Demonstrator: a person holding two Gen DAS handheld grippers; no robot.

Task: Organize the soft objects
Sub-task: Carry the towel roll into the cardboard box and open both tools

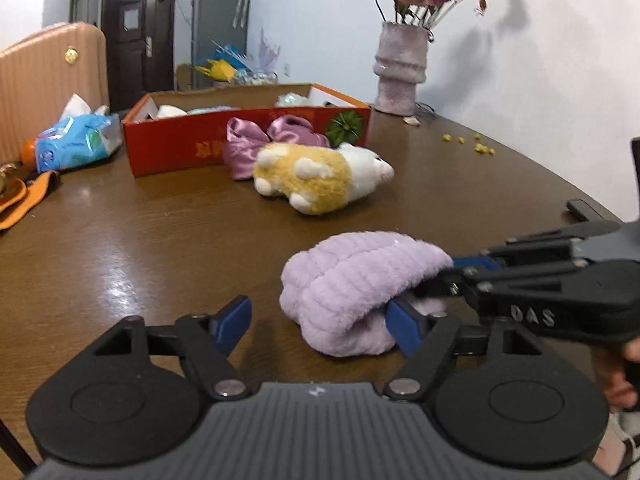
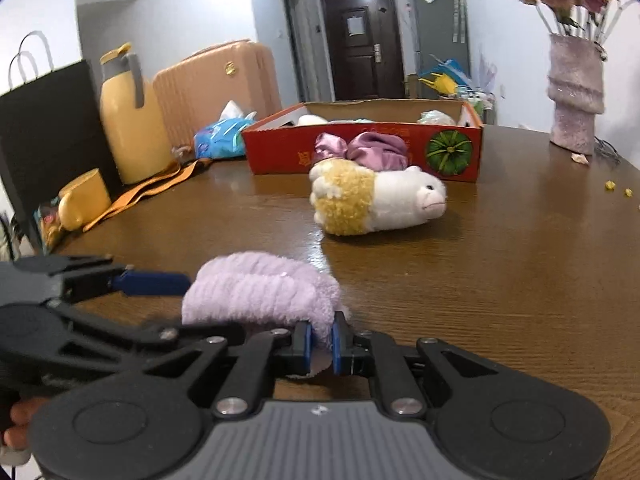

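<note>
Lilac ribbed fleece cloth (image 2: 260,294), bunched into a soft mound, lies on the brown wood-grain table (image 2: 500,280) directly ahead of both tools. We find the right gripper (image 2: 320,342) clamped on the cloth's near edge, a fold pinched between its blue pads (image 2: 305,344). We find the left gripper (image 1: 320,326) standing wide, nothing pressed; its right-hand blue finger (image 1: 404,326) is tucked against the cloth's underside, the other finger well clear of it. Only the left wrist view shows white letters "DAS" (image 1: 532,314) on the right tool's black body. Only the right wrist view shows the yellow insulated jug (image 2: 132,120) with grey handle, the black paper carrier bag (image 2: 48,128) with white handles, and the face of the plush toy (image 2: 376,202). We count one yellow-and-white plush animal lying on its side at mid-table; one purple satin bow (image 2: 360,152) just behind it, against the red cardboard box (image 2: 280,152); one such open box, printed with a green pumpkin and gold characters we cannot read, holding pale items we cannot identify. We also count one blue tissue pack (image 1: 76,144), one peach ribbed suitcase (image 2: 216,84), one frosted pink vase (image 1: 400,68) of dried roses, and a few yellow crumbs (image 1: 476,144) on the far table edge.
</note>
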